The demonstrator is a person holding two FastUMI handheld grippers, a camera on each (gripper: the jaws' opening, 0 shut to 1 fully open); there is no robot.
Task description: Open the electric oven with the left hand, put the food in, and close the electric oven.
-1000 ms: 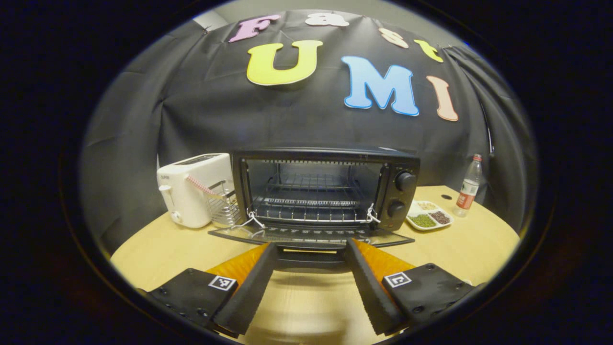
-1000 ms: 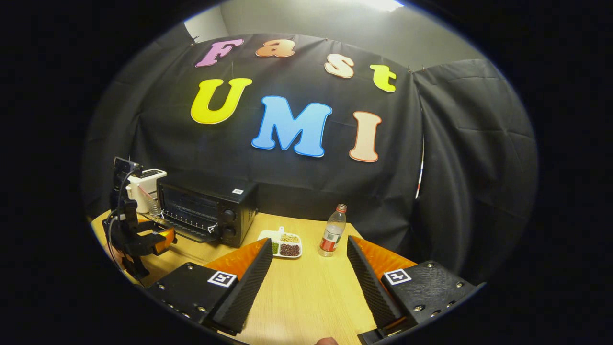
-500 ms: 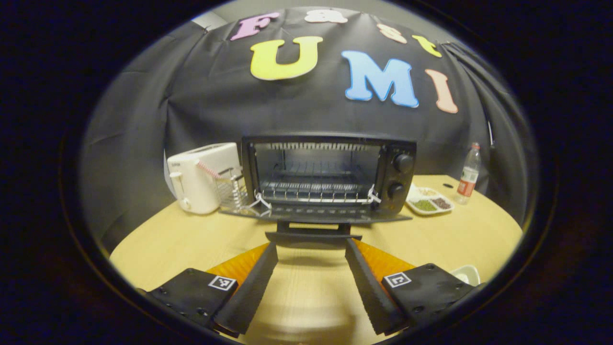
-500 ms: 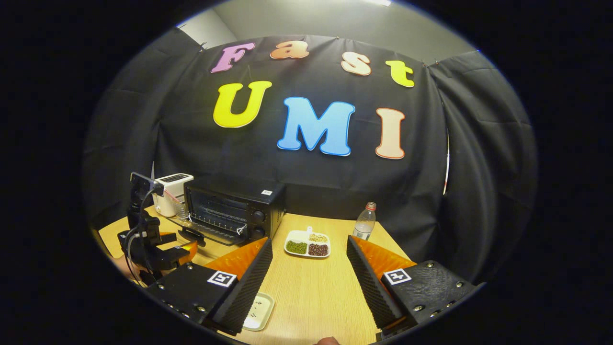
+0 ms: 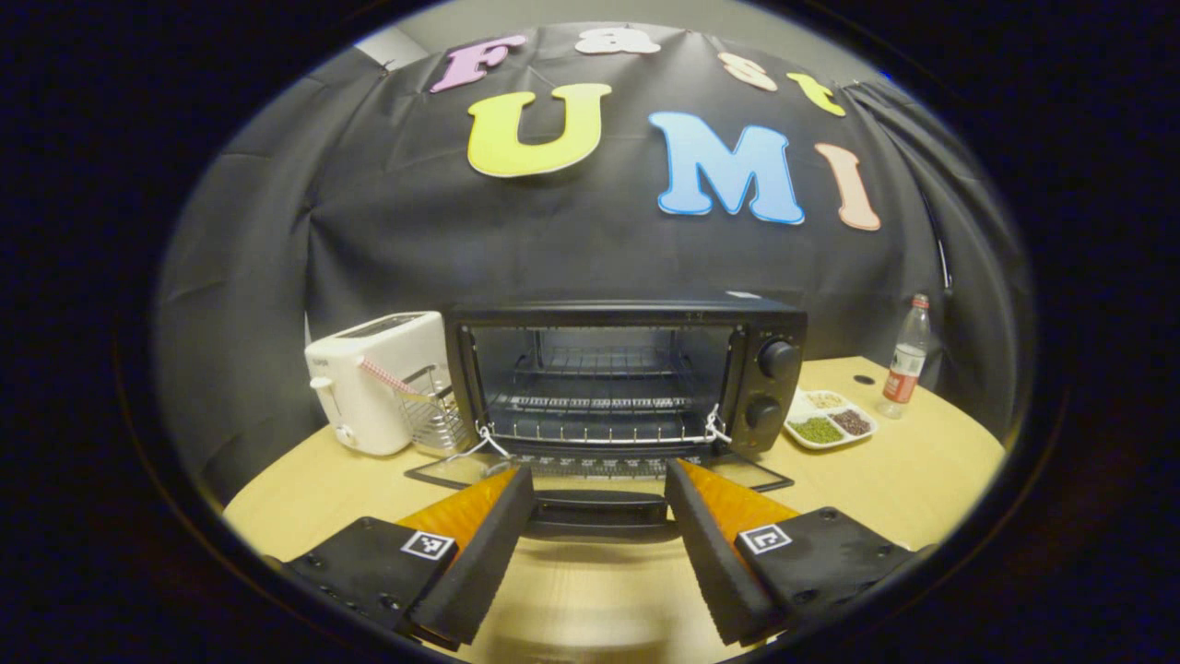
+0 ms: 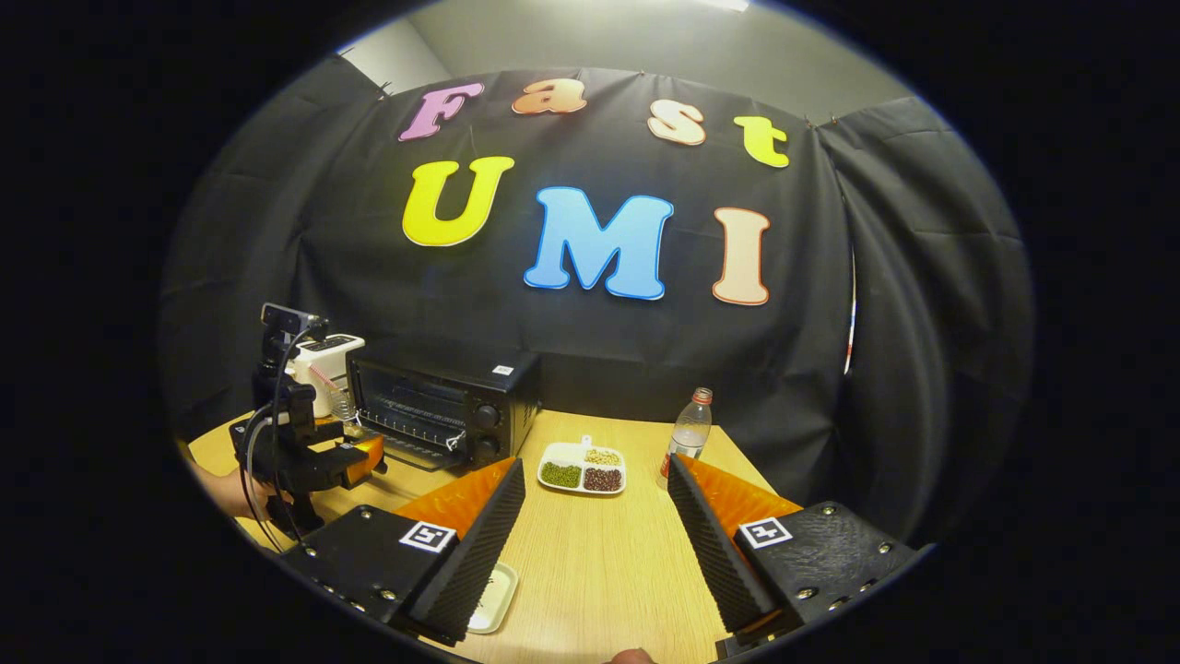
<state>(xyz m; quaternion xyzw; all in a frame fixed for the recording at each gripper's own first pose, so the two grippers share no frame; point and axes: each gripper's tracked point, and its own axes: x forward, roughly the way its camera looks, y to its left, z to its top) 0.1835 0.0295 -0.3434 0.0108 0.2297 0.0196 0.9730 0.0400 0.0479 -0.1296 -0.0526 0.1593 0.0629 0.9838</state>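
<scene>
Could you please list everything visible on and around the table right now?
black electric oven: one, table centre, door down, wire rack inside.
white toaster: one, left of the oven.
wire basket: one, silver, between toaster and oven.
white divided dish: one, green, brown and pale grains, right of the oven.
clear plastic bottle: one, red cap, far right.
small white tray: one, near edge.
wooden table: one, light.
left gripper: open, at the door handle.
right gripper: open, over the table.
hand: holding the left gripper.

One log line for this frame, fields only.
oven door: open | left gripper: open, at door handle | right gripper: open, empty | sectioned food plate: on table
</scene>
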